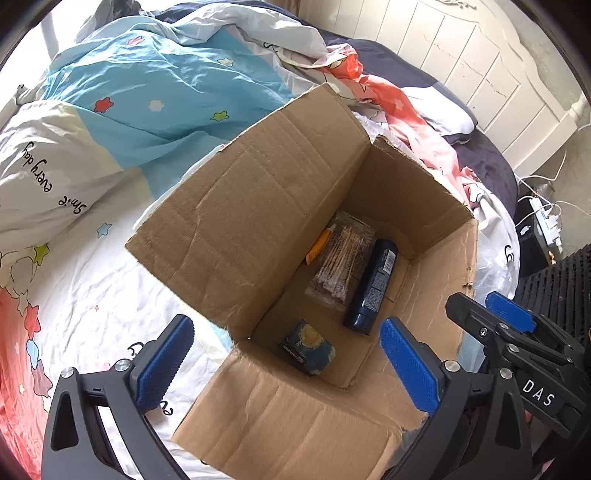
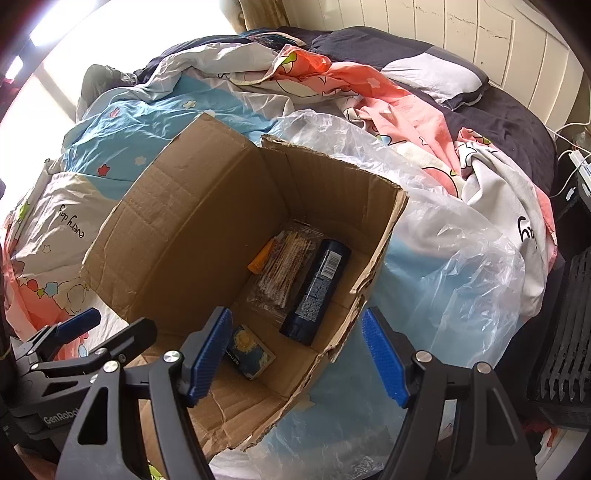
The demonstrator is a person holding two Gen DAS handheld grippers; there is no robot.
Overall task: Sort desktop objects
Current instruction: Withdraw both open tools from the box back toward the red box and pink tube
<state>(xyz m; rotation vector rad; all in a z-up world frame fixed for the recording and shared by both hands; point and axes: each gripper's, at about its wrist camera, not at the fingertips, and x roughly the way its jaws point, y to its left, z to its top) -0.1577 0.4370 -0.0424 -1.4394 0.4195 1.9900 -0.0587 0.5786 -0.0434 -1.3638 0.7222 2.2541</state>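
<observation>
From my left wrist view, the left claw [image 1: 284, 365] stands spread wide with nothing between its blue pads [image 1: 164, 363]; its arms run off the bottom edge. The right claw [image 2: 299, 356] is also parted, less widely, and empty, with its lower frame cut off below. Each claw shows at the edge of the other's view, only partly.

Both hang over an open cardboard box [image 1: 258, 206] that sits on the bed [image 1: 85, 295]. The near flap [image 1: 288, 424] is folded outward toward me and has a torn edge; the tall left flap [image 2: 177, 229] stands up and hides whatever lies behind it.

On the box floor, nearest me, lies a small dark blue and yellow packet [image 1: 307, 348]; its print is too small for me to read. Beyond it a dark blue cylindrical bottle [image 1: 370, 284] lies on its side, label facing up, text illegible. Just beside it, on the left, is a clear bag of thin tan sticks [image 1: 341, 254], possibly cotton swabs, I cannot tell. An orange item [image 1: 317, 248] pokes out from under that bag's left edge, mostly covered, so I cannot name it.

A crumpled clear plastic sheet [image 2: 443, 240] lies against the box's right side. Farther off, a rumpled star-print quilt [image 1: 155, 96] covers the bed, with a dark pillow [image 2: 424, 70] and a white headboard [image 2: 461, 33] behind. A power strip [image 1: 546, 221] with white cables sits at the far right, partly cut off.
</observation>
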